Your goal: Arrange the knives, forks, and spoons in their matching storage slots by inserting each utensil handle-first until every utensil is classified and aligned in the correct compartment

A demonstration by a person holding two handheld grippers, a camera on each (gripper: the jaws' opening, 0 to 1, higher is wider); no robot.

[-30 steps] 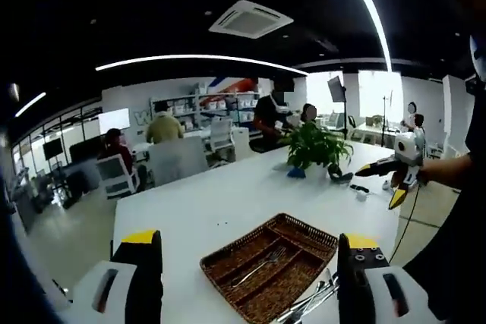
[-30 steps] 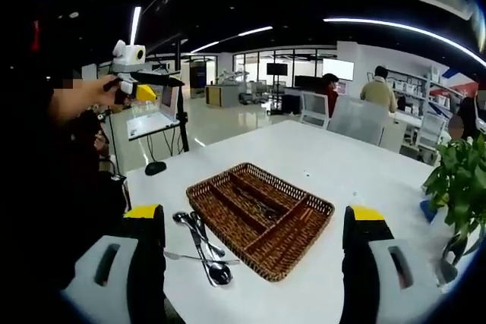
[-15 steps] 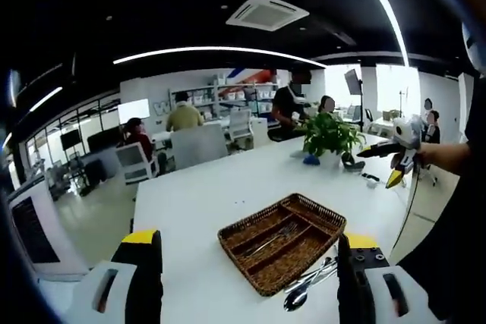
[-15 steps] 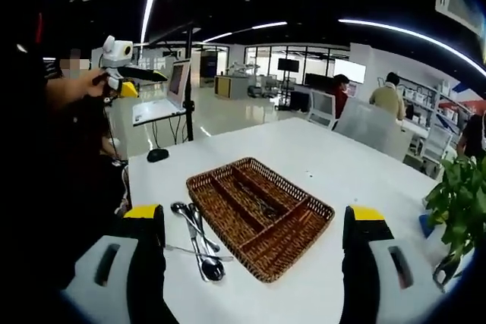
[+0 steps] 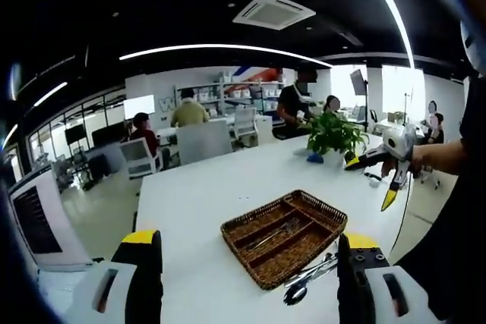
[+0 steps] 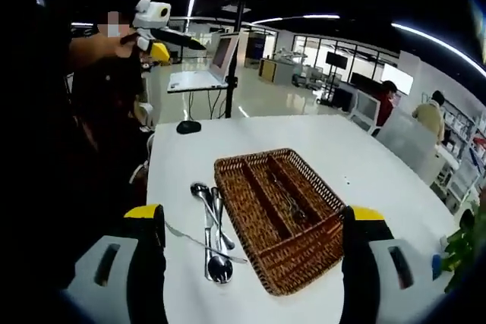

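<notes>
Wicker tray (image 6: 304,259), one fork (image 6: 291,201) in its middle slot, loose spoons (image 6: 213,225) touching the table at its 9 o'clock: both views have swung nearer, right gripper (image 6: 254,263) and left gripper (image 5: 247,278) spread, empty, sorting barely begun.

Open-plan office, seen from a long white bench.

The white bench (image 5: 205,202) runs into a wide room with a dark ceiling, curved strip lights (image 5: 228,49) and a square ceiling air-conditioning vent (image 5: 273,11). Along the far white wall stand shelves (image 5: 228,100) loaded with boxes, and people sit at desks in white swivel chairs (image 5: 140,157) (one stands by a potted plant (image 5: 332,133) on the bench). The right gripper view shows glass-walled rooms (image 6: 319,73) at the back, dark wall screens (image 6: 338,60), a polished pale floor and a monitor on a stand (image 6: 228,51) beside a computer mouse (image 6: 187,127).
</notes>
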